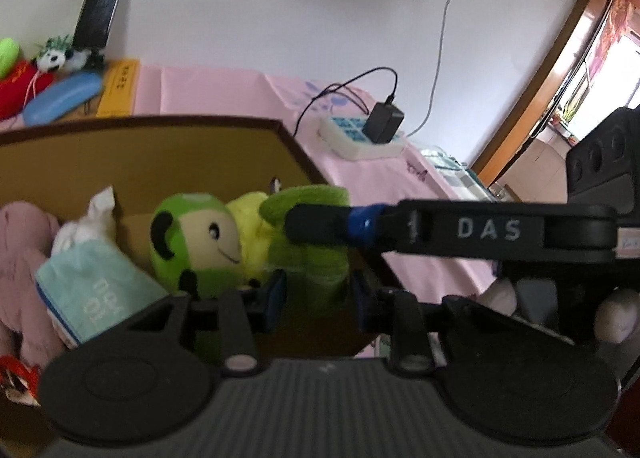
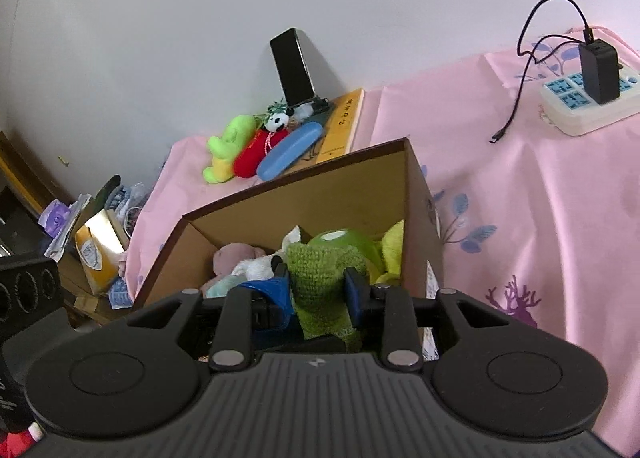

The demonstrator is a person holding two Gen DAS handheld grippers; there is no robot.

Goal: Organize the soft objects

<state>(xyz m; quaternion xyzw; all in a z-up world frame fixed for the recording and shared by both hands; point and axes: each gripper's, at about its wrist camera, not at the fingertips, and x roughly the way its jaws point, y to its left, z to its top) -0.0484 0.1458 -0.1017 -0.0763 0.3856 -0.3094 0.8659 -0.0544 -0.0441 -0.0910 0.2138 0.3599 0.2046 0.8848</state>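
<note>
Right wrist view: right gripper (image 2: 318,294) jaws squeeze the green toy (image 2: 320,278) over the brown box (image 2: 304,194) | left wrist view: left gripper (image 1: 318,298) jaws sit on both sides of the toy's leg, touching or not I cannot tell | toy is inside the box, beside the tissue pack (image 1: 96,294)

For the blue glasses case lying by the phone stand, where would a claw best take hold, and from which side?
Across its narrow width at mid-length, coming down from above. The blue glasses case lies flat and long on the pink cloth, with a red plush apparently pressed along one long side, so a top approach seems likelier to clear it. Its shell looks smooth and rounded, so an end grip would probably slip.
</note>
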